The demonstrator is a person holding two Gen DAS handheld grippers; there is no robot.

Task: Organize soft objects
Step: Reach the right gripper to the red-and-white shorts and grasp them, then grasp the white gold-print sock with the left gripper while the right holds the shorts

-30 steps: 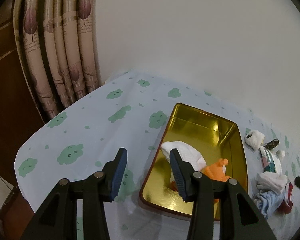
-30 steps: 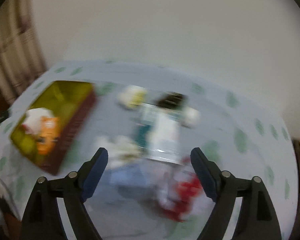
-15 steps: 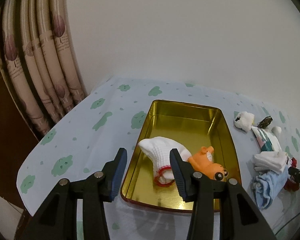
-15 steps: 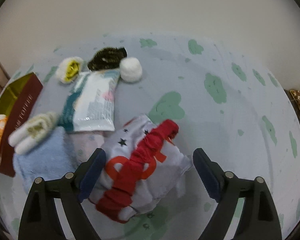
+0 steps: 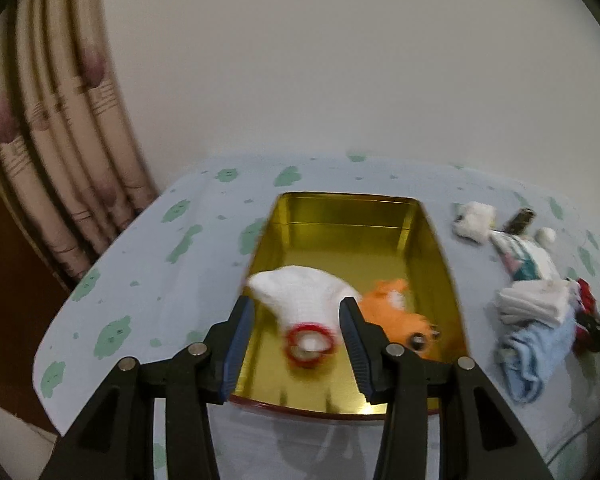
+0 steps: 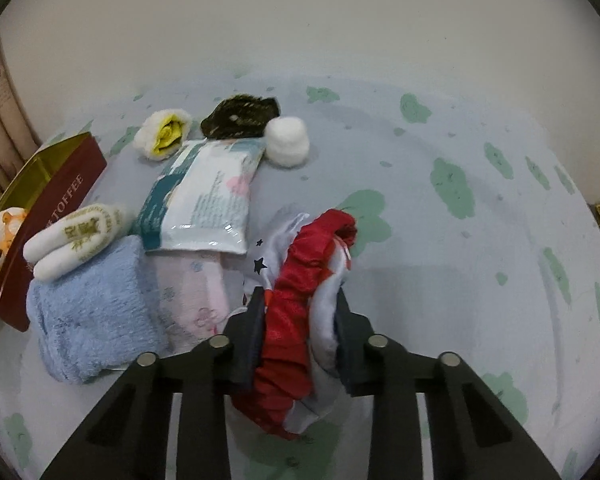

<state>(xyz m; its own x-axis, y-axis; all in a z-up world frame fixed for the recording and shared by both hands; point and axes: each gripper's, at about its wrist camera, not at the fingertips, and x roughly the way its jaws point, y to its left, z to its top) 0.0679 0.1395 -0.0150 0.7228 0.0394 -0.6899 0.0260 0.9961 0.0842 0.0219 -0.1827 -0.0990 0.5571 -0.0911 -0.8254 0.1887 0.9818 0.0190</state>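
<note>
The right claw (image 6: pixel 300 320) is pinched on the red-and-white garment (image 6: pixel 300 280), gripping the gathered red band where the cloth bunches thickest; that looks like the sensible hold, since thin fabric like this is light, limp and likely to trail. It lies on the counter (image 6: pixel 480 240) beside the blue fleece cloth (image 6: pixel 88 320) and the wipes packet (image 6: pixel 208 196). The left claw (image 5: pixel 298 340) hangs empty, jaws moderately apart, over the gold tin (image 5: pixel 340 232), where a white glove (image 5: pixel 300 296) and an orange plush toy (image 5: pixel 396 316) already sit.
</note>
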